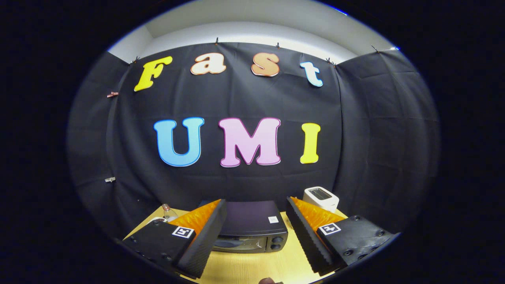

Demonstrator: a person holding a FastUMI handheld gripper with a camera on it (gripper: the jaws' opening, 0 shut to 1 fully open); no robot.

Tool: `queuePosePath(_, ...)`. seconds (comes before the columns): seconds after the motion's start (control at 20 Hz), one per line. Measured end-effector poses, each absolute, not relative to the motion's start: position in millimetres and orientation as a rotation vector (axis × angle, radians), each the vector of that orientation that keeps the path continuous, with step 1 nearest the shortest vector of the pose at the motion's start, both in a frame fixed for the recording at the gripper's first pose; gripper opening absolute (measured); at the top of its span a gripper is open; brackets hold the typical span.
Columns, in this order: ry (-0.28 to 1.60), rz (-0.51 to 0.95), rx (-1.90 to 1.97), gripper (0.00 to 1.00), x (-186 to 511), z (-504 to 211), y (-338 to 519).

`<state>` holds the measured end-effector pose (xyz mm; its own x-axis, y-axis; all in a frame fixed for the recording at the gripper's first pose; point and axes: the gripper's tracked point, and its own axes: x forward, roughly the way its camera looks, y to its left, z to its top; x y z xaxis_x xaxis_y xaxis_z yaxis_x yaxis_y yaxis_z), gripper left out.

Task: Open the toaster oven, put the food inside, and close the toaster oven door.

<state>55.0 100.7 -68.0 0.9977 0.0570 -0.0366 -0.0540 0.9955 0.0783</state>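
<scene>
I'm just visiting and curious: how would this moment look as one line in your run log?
stage: approach | hand-held gripper: open, holding nothing | toaster oven: between and beyond fingers, door shut | table | white toaster: behind

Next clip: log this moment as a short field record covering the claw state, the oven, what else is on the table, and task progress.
claw: open, holding nothing, raised above the table
toaster oven: dark, beyond and between the fingers, door closed
table: light wood
white toaster: behind the oven, beyond one finger
bottle: clear, beyond the other finger
food: small brown item at the near table edge, too cut off to identify
progress: door not yet opened
</scene>
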Motion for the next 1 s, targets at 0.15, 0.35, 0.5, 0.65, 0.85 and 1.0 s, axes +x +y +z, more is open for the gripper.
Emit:
queuePosePath(0.15, 0.009, 0.086, 0.112, 0.98, 36.5, -35.9, 89.6)
queuePosePath(0.35, -0.054, 0.105, 0.052, 0.99, 12.9, -4.7, 62.1)
queuePosePath(0.5, -0.077, 0.098, 0.042, 0.98, -6.7, 14.0, 41.6)
queuePosePath(0.65, -0.077, 0.089, 0.036, 0.98, -17.6, 23.4, 17.8)
queuePosePath(0.85, -0.07, 0.083, 0.032, 0.98, -28.1, 16.8, 0.4)
queuePosePath(1.0, -0.066, 0.08, 0.05, 0.98, -32.2, 11.2, -6.9)
